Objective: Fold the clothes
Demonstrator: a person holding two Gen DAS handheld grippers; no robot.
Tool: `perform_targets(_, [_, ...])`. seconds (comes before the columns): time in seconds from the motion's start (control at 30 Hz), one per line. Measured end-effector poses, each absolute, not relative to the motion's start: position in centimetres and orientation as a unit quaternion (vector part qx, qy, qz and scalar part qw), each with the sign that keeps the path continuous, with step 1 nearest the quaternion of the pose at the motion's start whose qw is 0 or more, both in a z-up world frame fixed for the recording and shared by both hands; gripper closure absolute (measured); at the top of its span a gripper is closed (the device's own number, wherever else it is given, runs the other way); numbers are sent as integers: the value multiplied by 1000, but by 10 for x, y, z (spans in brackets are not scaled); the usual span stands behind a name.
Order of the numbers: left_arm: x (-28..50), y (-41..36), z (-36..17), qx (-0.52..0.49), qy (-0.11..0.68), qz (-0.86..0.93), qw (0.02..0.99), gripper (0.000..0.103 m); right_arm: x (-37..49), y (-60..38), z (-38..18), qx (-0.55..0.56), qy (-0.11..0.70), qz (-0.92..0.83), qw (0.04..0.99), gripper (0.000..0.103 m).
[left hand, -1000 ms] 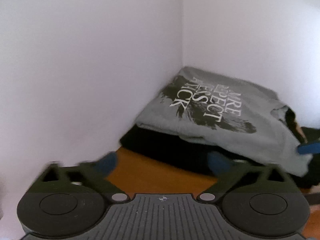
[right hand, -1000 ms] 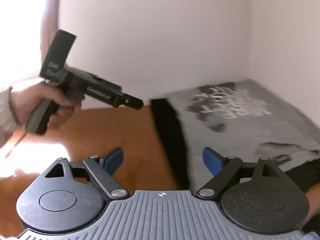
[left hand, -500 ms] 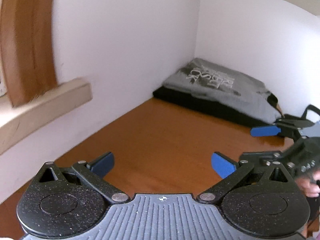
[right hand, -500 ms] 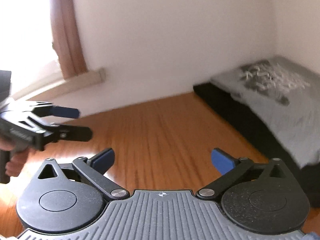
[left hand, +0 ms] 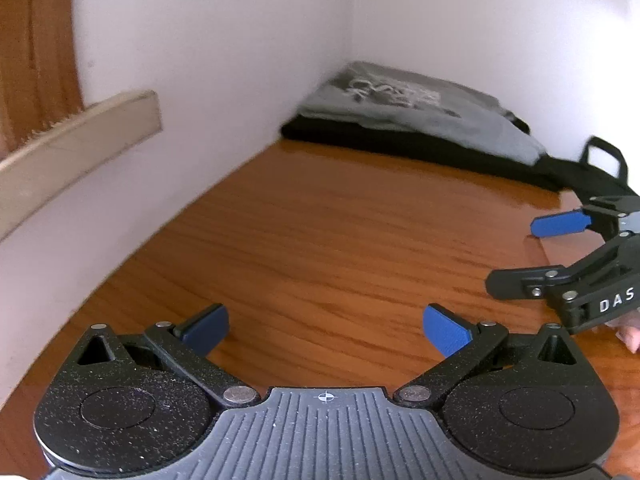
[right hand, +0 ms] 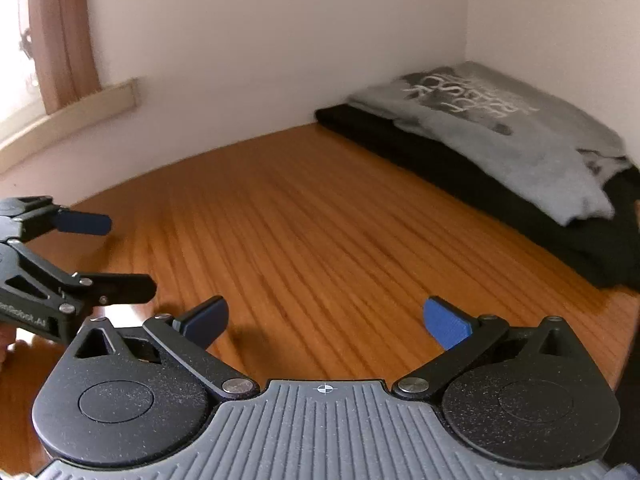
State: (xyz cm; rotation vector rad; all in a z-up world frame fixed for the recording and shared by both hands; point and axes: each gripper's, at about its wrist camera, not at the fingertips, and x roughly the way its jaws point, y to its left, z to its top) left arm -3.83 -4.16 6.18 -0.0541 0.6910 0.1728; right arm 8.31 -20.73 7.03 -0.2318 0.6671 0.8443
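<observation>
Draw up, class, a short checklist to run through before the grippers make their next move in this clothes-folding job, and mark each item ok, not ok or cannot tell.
1. Left gripper open and empty: ok, its jaws stand wide with only wood between them.
2. Right gripper open and empty: ok, nothing lies between its blue pads.
3. Grey printed T-shirt folded and stacked: ok, it lies on the black folded garment in the corner.
4. Bare part of the orange-brown wooden table ready as working space: ok.
5. Another garment waiting to be folded: cannot tell, none shows in either view.
6. Grippers apart from each other: ok.
</observation>
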Motion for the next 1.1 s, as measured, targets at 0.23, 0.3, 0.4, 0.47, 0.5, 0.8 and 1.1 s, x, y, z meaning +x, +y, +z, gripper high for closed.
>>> perform_targets(0.23, [-57,-52,61,8,334,67,940,0,41,-201,68,-107,315,322,886,0])
perform_targets(0.3, [-64,-46,62,4,336,80,938,0,32,-199,67,-85,323,289,897,0])
perform_targets(0.4, [-69,-37,63,5,341,63,938,0,14,-193,67,-66,329,232,913,0])
perform_targets(0.47, [-71,-29,63,-2,342,47,938,0,0,-189,67,-57,331,202,920,0])
perform_targets(0.5, [-72,-25,63,-8,343,39,939,0,-3,-187,68,-53,334,190,922,0])
perform_targets(0.8, [-74,-18,64,4,346,10,938,0,-38,-191,66,-21,335,97,937,0])
perform_targets(1.1, [-74,-18,64,5,346,8,938,0,-50,-195,66,-15,334,73,940,0])
